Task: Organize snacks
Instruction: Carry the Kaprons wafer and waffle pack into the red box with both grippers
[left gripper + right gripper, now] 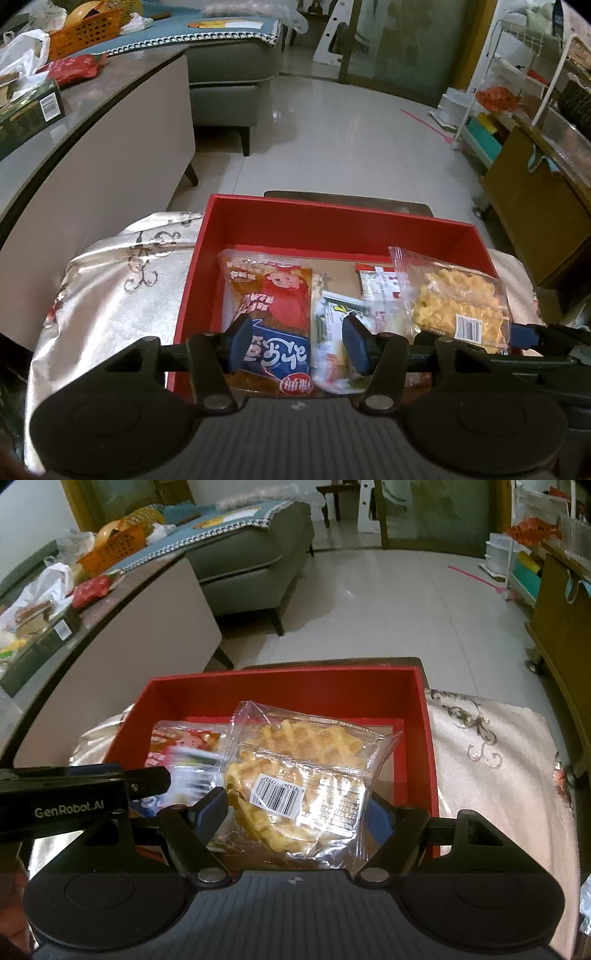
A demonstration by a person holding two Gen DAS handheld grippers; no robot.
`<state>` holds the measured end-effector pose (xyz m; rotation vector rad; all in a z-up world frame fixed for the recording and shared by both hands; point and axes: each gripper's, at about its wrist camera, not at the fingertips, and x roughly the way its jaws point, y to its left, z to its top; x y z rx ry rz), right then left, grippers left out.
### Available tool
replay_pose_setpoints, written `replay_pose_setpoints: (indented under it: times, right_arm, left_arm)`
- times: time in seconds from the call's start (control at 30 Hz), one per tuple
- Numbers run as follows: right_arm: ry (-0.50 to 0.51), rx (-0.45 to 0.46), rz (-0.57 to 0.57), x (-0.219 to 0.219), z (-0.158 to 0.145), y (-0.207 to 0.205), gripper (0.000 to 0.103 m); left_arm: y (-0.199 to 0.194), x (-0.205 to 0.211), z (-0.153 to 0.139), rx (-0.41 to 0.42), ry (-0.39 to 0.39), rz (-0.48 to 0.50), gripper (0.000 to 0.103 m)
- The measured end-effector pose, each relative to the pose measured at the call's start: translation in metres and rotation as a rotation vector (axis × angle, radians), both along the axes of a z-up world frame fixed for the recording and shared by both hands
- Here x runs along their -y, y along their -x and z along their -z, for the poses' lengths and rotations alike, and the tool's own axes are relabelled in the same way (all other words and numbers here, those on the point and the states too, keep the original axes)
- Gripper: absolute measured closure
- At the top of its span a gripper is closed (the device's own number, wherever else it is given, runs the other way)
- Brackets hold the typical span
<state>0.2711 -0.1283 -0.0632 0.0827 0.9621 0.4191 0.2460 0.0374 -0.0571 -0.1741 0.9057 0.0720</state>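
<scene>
Left wrist view: left gripper (298, 345) hangs over the red box (332, 225), jaws fairly narrow, nothing pinched; pads above the orange-red snack pack (273, 314) & the green-white pack (334, 325), both lying in the box. Box sits on a silvery embroidered cloth (110, 295).

Right wrist view: right gripper (295, 818) clamps the clear waffle pack (299, 775) w/ barcode up, held over the box (280, 690), pads pressing its left & right edges. Left gripper's body pokes in at left.
</scene>
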Motion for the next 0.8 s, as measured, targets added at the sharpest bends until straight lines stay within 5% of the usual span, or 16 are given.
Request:
replay_pose_setpoints:
  times: [0.8]
  right_arm:
    - [-0.004,0.001,0.024,0.0026,0.0055,-0.0104,0.012]
  left_arm:
    - [0.0048,-0.0031,-0.0077,0.002,0.026,-0.001,0.048]
